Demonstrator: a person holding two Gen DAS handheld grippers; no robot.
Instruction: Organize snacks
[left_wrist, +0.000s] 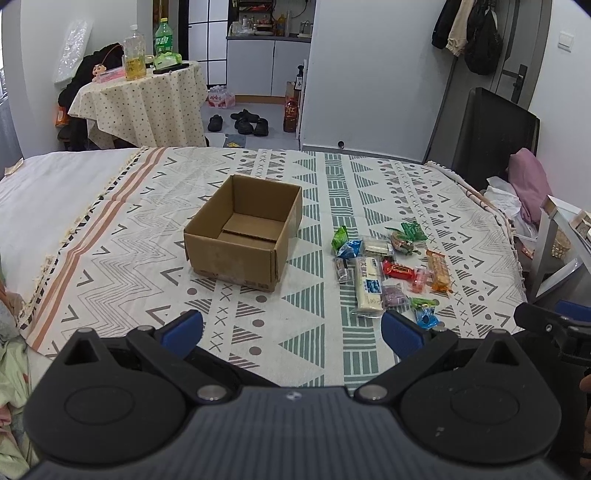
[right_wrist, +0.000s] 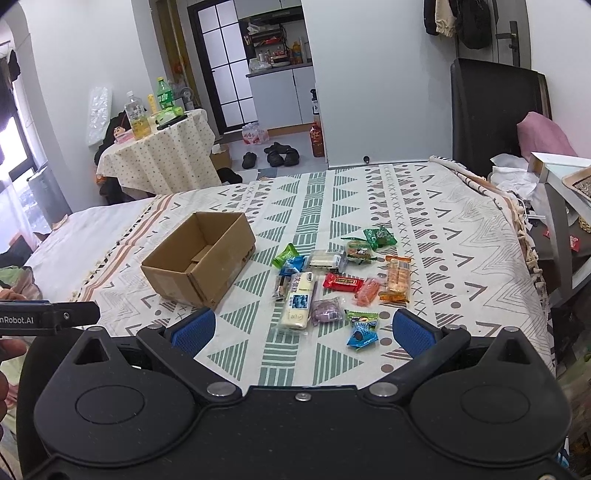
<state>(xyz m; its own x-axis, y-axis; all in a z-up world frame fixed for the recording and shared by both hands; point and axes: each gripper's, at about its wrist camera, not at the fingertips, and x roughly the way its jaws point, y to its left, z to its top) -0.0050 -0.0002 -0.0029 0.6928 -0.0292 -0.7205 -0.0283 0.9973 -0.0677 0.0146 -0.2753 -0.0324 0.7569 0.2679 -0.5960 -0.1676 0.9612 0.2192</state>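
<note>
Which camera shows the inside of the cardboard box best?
The left wrist view: the cardboard box sits near centre, with its bare floor and inner flaps visible. In the right wrist view the box lies off to the left, its near wall hiding much of the floor.

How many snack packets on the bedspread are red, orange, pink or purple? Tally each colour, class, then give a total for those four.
Red packet: 1
Orange packet: 1
Pink packet: 1
Purple packet: 1
Total: 4
</note>
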